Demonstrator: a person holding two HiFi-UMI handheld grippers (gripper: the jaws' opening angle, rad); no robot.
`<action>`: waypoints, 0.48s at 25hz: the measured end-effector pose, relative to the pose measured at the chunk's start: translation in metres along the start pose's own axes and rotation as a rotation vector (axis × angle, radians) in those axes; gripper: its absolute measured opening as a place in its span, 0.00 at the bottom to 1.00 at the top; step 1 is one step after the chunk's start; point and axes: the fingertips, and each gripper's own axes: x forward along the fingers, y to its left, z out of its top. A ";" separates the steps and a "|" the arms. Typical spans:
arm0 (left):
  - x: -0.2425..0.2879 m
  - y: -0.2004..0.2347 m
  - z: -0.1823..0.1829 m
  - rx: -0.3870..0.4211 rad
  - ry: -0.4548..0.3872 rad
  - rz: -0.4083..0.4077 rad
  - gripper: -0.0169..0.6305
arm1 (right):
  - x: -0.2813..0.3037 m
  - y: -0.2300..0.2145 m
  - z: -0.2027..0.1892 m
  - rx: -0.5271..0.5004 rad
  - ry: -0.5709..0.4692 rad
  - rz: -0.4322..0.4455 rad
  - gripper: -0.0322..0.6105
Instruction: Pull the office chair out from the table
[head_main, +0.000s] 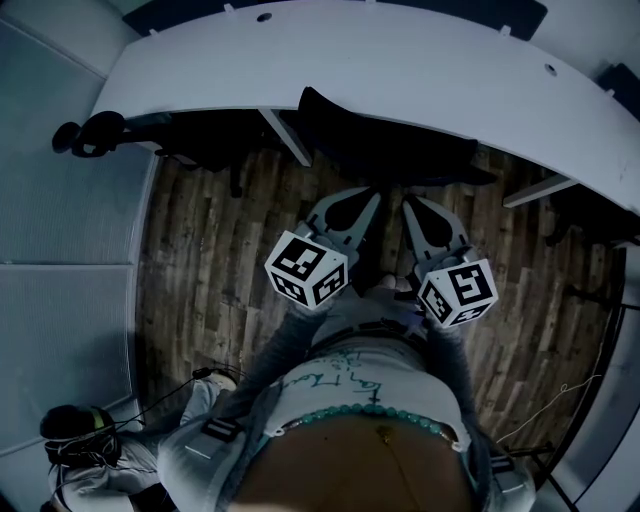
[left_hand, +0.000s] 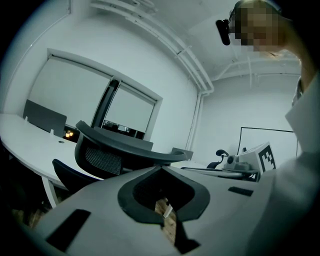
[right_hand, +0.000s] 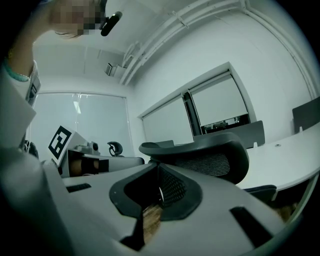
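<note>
Two grippers are showing in the head view, side by side over the wood floor: the left gripper and the right gripper, each carrying one marker cube. Both are pointing far, toward one chair that is sitting tucked under the curved white surface, with its dark backrest sticking out past the near edge.

The left gripper's jaws are pressing together with nothing between them, and the right gripper's jaws are doing the same. Their tips are lying just beside the backrest's near side; whether they are touching it cannot be told. In both gripper views the backrest's top rim is rising right behind the tips.

Two white legs are slanting down under the surface, one left of the chair and one right of it. A second chair is standing at the far left, partly under the surface.
</note>
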 end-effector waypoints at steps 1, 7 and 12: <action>0.000 0.000 -0.001 0.000 0.005 -0.005 0.04 | 0.000 0.001 -0.001 0.001 0.002 -0.002 0.08; 0.008 0.004 0.001 0.010 0.036 -0.082 0.04 | 0.014 0.001 -0.001 0.017 -0.009 -0.047 0.08; 0.004 0.015 0.004 0.007 0.069 -0.173 0.04 | 0.030 0.005 -0.004 0.037 -0.014 -0.120 0.08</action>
